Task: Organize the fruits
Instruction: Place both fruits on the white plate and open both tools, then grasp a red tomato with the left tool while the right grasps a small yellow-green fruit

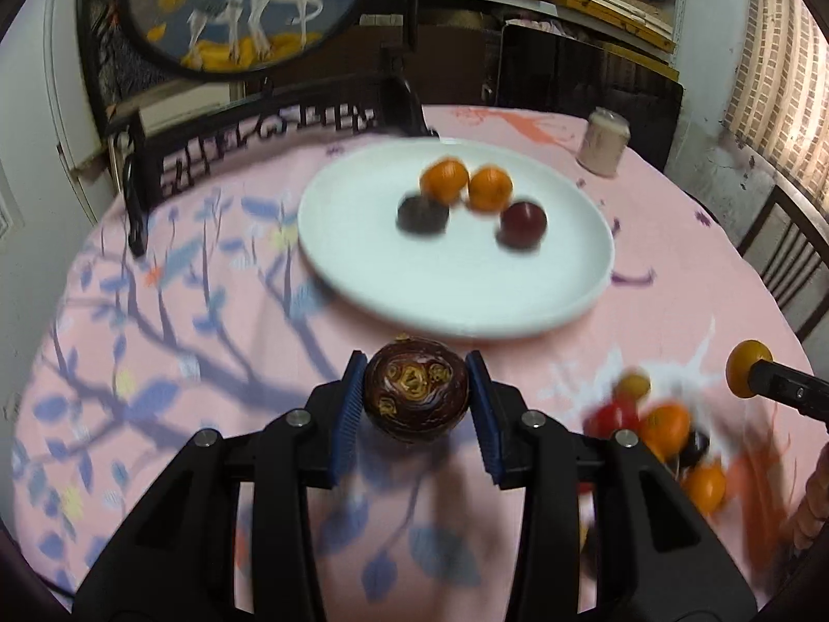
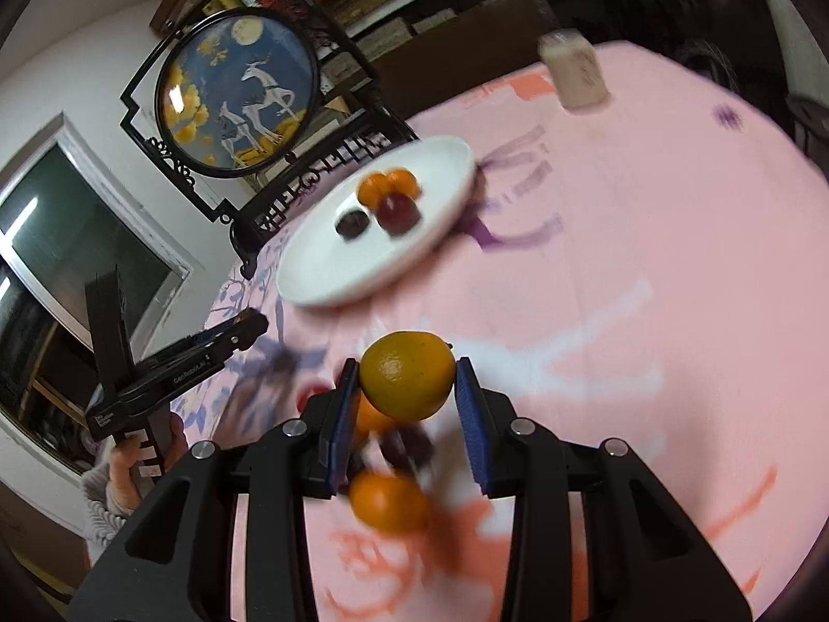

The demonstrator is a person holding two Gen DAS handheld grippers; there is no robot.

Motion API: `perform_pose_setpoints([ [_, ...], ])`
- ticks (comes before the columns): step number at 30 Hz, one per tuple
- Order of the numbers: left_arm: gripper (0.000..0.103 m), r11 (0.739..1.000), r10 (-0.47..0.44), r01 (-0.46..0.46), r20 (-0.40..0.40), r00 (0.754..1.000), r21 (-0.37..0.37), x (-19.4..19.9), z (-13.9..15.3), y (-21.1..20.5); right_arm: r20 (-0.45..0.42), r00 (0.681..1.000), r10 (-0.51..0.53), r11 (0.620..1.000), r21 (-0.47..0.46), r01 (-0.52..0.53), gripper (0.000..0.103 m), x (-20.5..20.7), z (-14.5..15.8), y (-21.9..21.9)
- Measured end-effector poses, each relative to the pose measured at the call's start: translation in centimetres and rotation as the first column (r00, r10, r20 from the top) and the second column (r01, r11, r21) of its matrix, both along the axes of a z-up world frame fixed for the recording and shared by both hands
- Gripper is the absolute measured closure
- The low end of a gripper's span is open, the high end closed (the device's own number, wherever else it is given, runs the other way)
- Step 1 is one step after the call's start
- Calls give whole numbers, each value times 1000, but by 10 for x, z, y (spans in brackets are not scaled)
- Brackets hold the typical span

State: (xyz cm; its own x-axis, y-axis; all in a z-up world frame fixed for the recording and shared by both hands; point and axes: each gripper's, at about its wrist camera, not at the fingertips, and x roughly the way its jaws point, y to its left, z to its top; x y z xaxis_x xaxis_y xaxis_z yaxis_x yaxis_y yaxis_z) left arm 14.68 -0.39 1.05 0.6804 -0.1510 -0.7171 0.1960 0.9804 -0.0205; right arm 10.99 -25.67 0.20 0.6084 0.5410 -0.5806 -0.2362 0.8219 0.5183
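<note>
My left gripper [image 1: 416, 396] is shut on a dark brown fruit [image 1: 416, 389] with yellowish marks, held above the pink tablecloth just short of the white plate [image 1: 362, 269]. On the plate lie two oranges [image 1: 444, 180], a dark fruit [image 1: 422, 215] and a dark red fruit [image 1: 522, 224]. My right gripper [image 2: 406, 389] is shut on a yellow-orange fruit [image 2: 408, 374], lifted over a loose pile of fruits [image 2: 387, 500]. That pile [image 1: 658, 425] shows blurred at the lower right in the left wrist view, with the right gripper's fruit [image 1: 748, 375] above it.
A pale jar [image 1: 603, 141] stands at the far side of the table beyond the plate. A black carved stand with a round painted screen [image 2: 238, 98] rises at the table's far left edge. A hand [image 2: 124, 471] holds the left gripper [image 2: 176, 368]. Chairs [image 1: 792, 259] ring the table.
</note>
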Motion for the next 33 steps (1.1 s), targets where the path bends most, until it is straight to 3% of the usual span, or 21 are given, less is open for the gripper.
perform_pose_setpoints([
  [4,64,1000,18,-19,-11,1000,-15,39,7,-13,13,999,37,999,-33,-37,66,45,17,31],
  [9,62,998,48,-49,-33,998,-27,67,-3,-17,16,999,42,997,-69,-41,65,99,13,68],
  [10,58,999,48,-49,-33,998,-24,67,-6,-15,13,999,48,997,-69,-47,65,108,9,73],
  [12,49,998,52,-52,-29,998,-16,70,-8,-11,-10,998,61,996,-60,-61,44,116,1,77],
  [17,36,994,67,-69,-21,998,-80,70,-2,2,36,999,36,999,-33,-34,44,107,7,56],
  [25,26,998,52,-52,-9,999,-46,38,-7,0,75,997,14,1000,8,-15,43,63,18,32],
  [30,19,1000,-12,12,33,999,12,0,-7,-16,84,994,-76,997,27,74,26,29,8,-1],
  [33,15,997,-59,56,40,997,57,-23,-13,-27,43,992,-121,991,69,118,26,22,0,-19],
])
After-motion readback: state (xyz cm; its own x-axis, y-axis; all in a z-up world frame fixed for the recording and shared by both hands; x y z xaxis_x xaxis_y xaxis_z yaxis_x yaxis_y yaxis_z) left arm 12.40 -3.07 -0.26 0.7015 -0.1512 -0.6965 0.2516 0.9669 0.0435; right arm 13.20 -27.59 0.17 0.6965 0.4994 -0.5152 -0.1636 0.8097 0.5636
